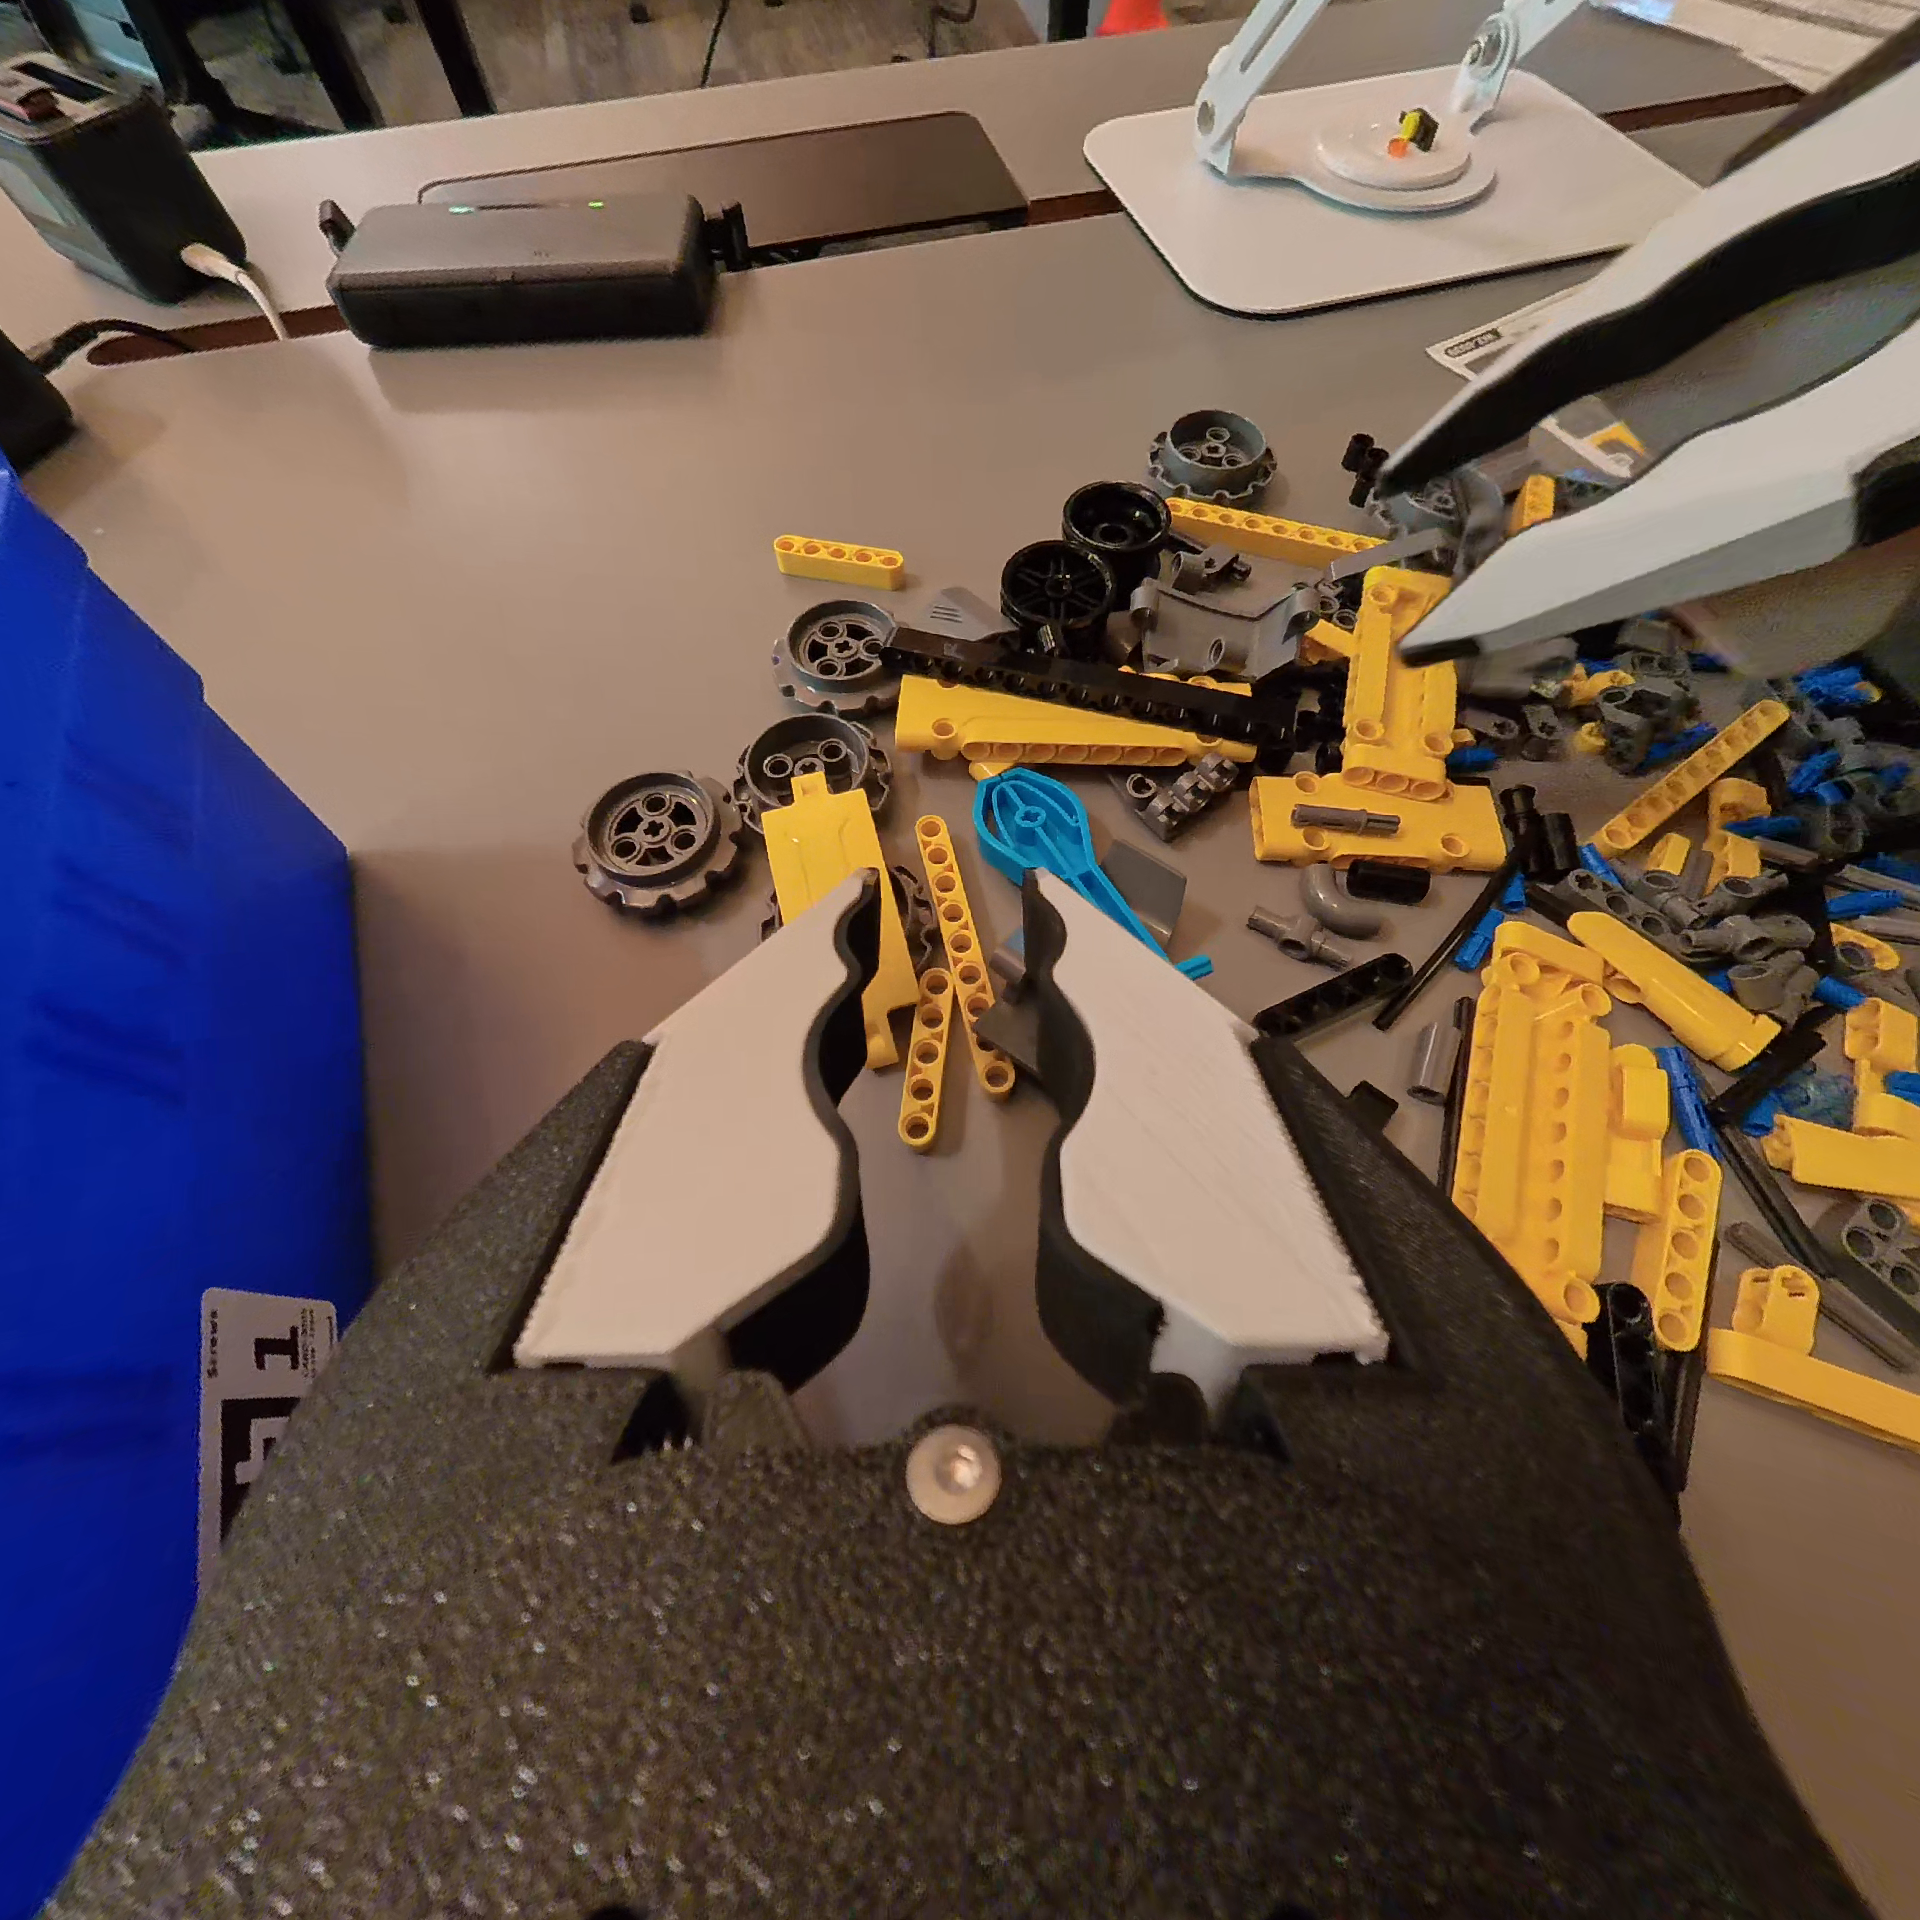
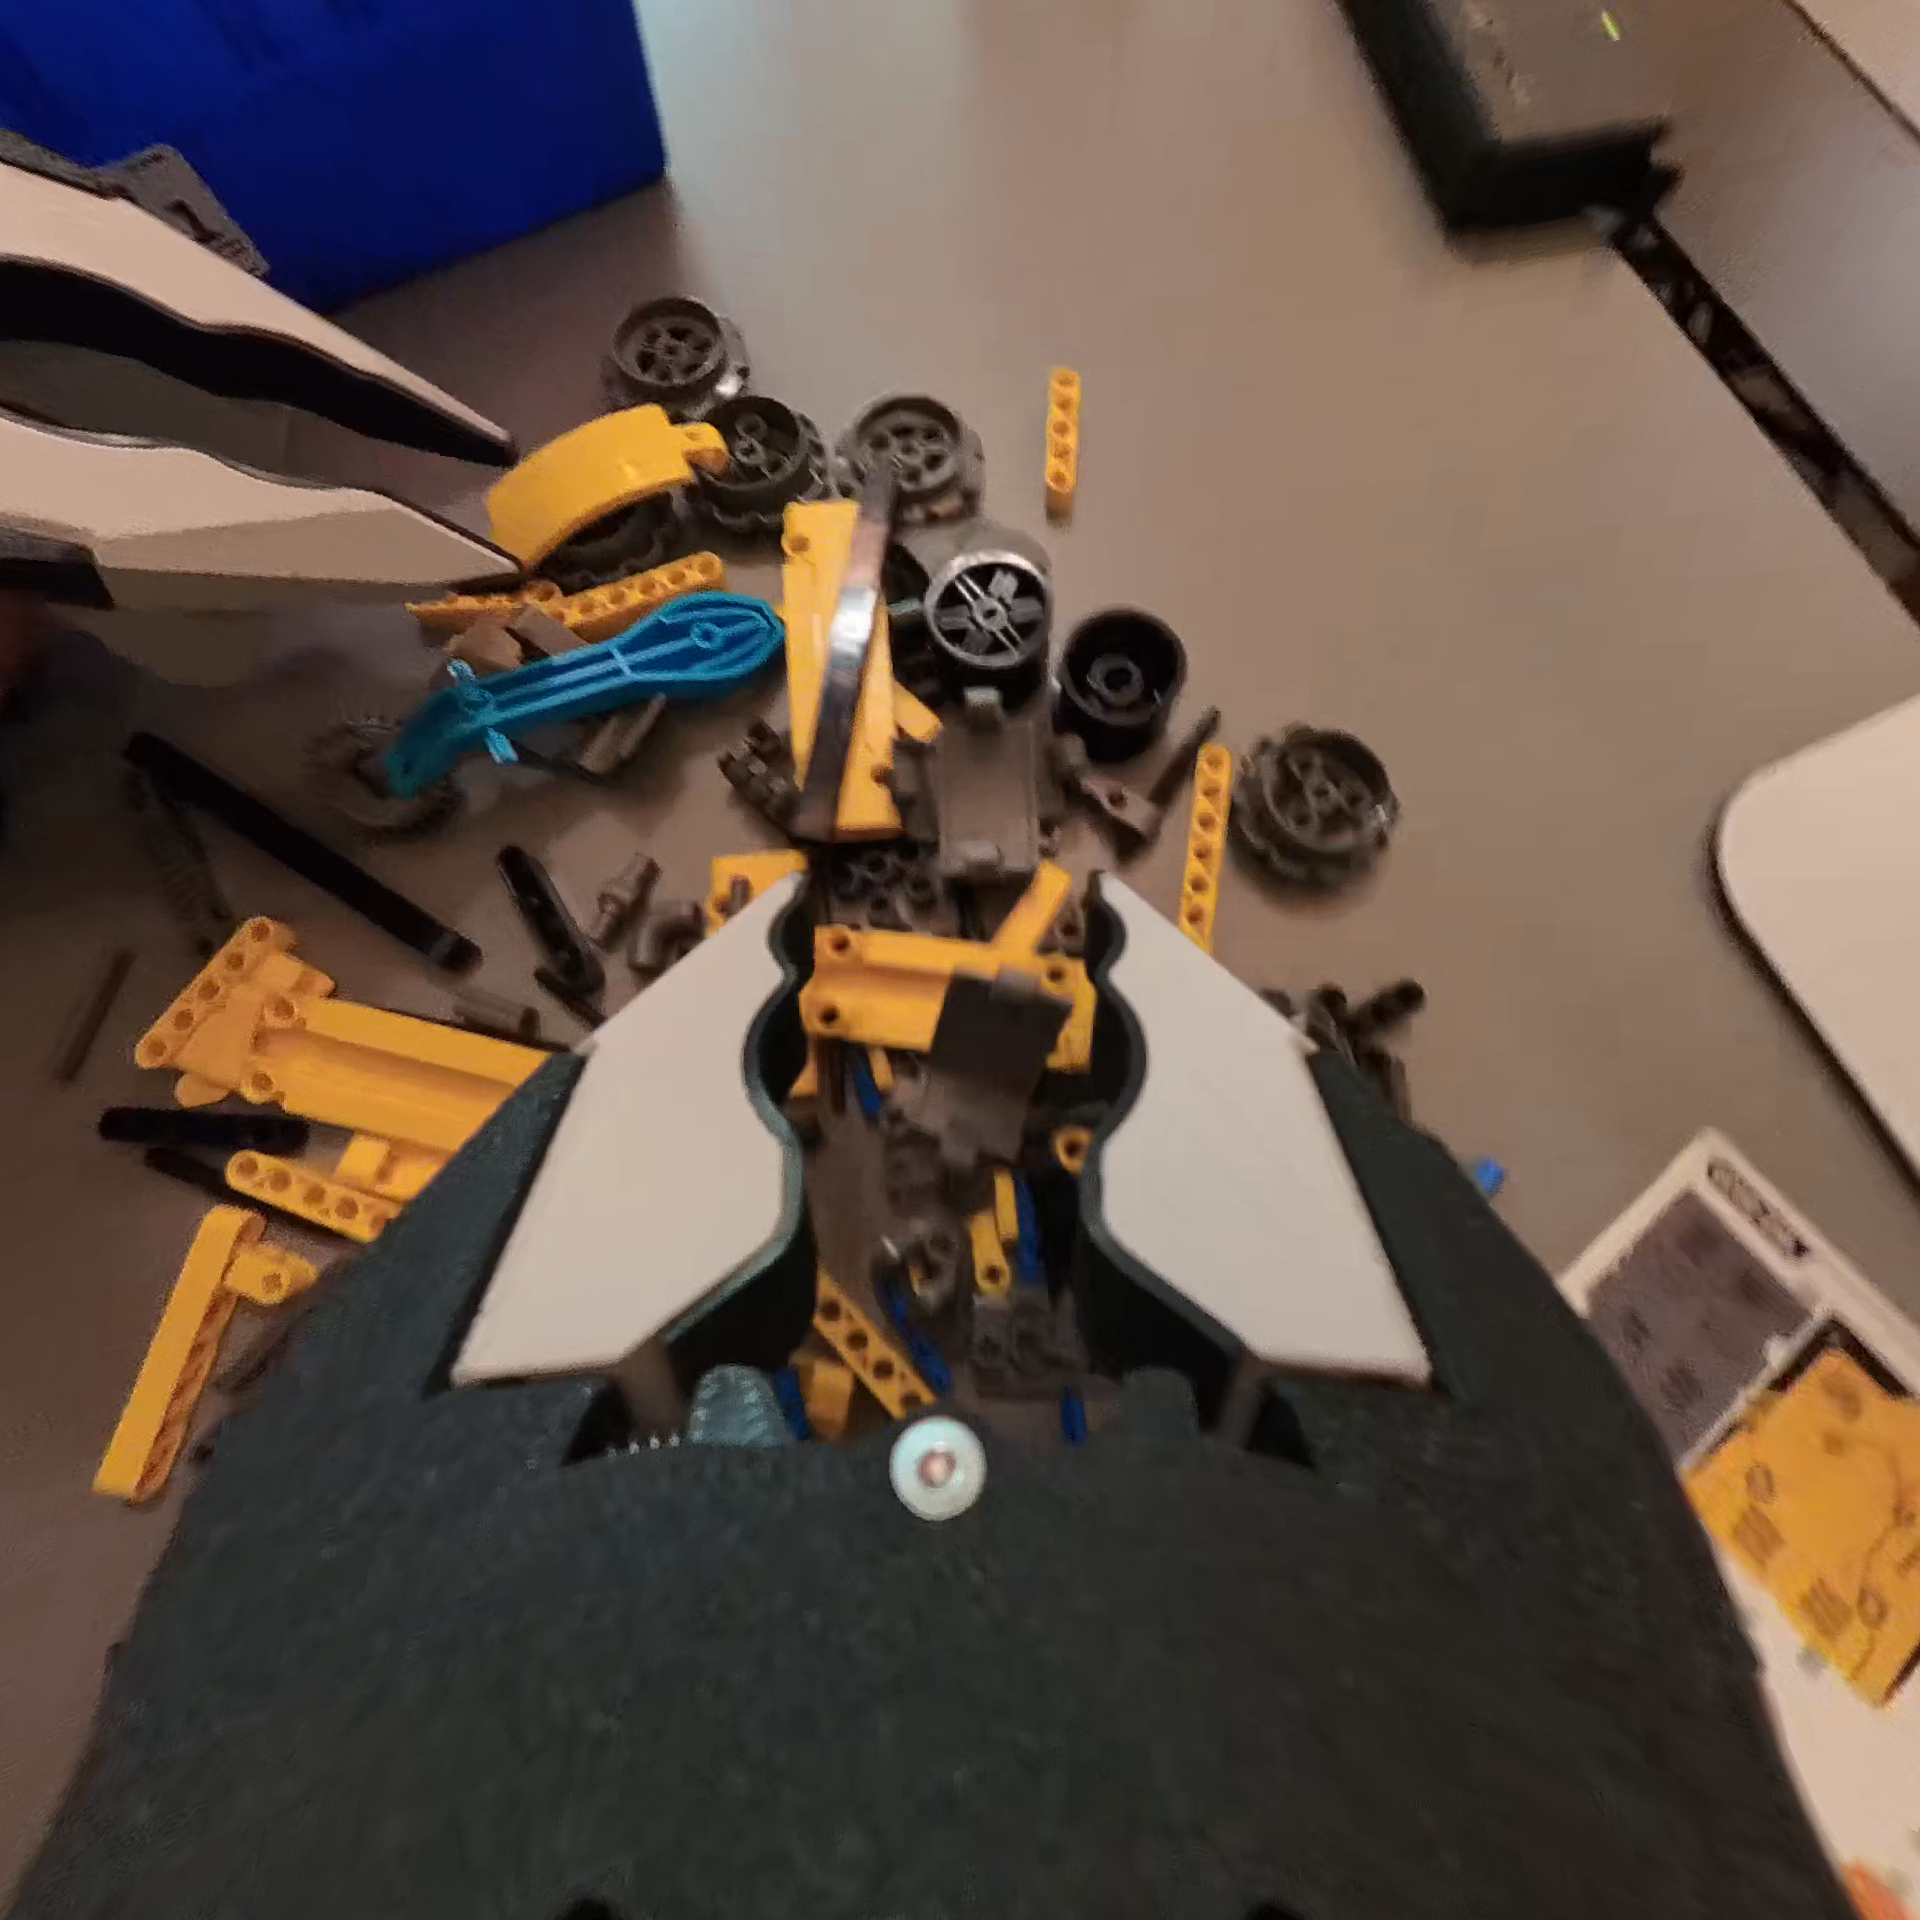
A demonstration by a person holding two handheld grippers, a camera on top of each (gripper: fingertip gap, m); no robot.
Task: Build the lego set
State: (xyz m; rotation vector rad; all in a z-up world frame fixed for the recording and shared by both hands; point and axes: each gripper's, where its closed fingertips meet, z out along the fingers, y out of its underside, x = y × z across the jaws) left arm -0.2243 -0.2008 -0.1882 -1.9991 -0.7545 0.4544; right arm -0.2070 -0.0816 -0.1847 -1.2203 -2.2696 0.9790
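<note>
A pile of yellow, black, grey and blue construction-toy pieces lies on the grey table (image 1: 520,520). My left gripper (image 1: 948,894) is open and empty, hovering over two thin yellow beams (image 1: 961,956), next to a light-blue tool piece (image 1: 1049,842). It also shows at the left of the right wrist view (image 2: 511,509). My right gripper (image 2: 948,888) is open and empty, low over a yellow panel (image 2: 883,987) with a dark grey piece on it. It also shows in the left wrist view (image 1: 1408,566), above a yellow panel (image 1: 1392,707). The right wrist view is blurred.
Grey toothed wheels (image 1: 652,840) and black hubs (image 1: 1060,597) lie at the pile's far side. A blue bin (image 1: 156,935) stands at the left. A black box (image 1: 520,265) and a white stand base (image 1: 1382,197) sit at the back. A booklet (image 2: 1766,1403) lies at the right.
</note>
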